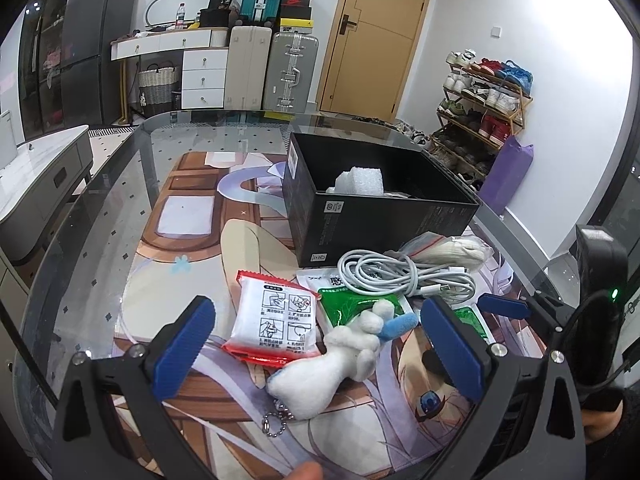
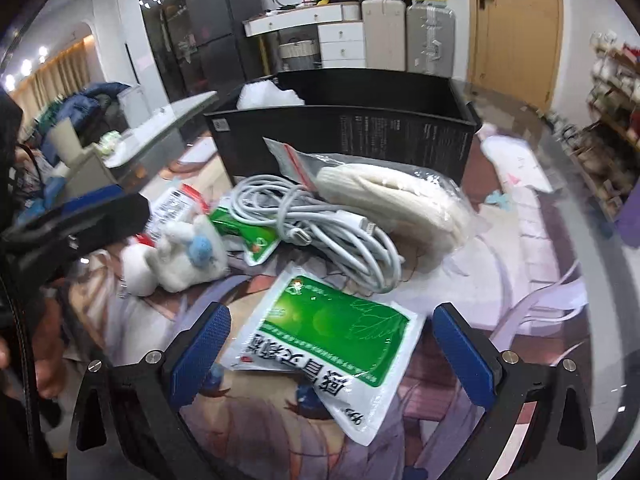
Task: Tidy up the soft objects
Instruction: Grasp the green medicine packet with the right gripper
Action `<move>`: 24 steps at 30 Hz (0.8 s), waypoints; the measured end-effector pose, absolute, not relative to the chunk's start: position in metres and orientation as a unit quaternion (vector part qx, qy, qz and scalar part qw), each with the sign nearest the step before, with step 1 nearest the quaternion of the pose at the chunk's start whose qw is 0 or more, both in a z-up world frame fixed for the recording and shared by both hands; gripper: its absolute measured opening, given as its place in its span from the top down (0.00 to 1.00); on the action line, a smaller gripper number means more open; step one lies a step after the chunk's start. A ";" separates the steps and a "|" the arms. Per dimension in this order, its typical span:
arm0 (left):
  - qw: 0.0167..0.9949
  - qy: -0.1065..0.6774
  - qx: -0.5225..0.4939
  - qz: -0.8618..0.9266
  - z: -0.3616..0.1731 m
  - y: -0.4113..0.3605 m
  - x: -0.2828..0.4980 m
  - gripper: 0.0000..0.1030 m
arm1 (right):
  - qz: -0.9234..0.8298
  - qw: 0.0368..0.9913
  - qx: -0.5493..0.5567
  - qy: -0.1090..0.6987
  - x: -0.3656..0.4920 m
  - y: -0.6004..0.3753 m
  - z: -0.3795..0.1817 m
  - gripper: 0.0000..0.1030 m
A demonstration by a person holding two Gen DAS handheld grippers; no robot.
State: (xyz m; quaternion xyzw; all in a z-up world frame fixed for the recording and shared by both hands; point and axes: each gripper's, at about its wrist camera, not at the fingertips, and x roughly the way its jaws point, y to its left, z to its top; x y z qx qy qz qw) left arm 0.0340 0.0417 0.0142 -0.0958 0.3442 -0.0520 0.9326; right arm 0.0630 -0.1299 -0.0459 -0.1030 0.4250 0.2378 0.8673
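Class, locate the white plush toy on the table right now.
In the left wrist view, the white plush toy lies on the table mat between the left gripper fingers, right of the red-edged packet and below the green packet.

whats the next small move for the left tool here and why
Probably close the left tool on the white plush keychain toy: its blue pads already stand open on either side of the toy, which lies loose on the printed mat, while the black cardboard box behind is open.

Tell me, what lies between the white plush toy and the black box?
In the left wrist view: green-and-white packets and a coiled white cable between plush toy and box.
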 end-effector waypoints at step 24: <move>0.933 0.346 -0.091 -0.046 0.006 0.038 0.040 0.00 | 0.217 0.872 -0.104 0.426 0.062 -0.146 -0.047 0.05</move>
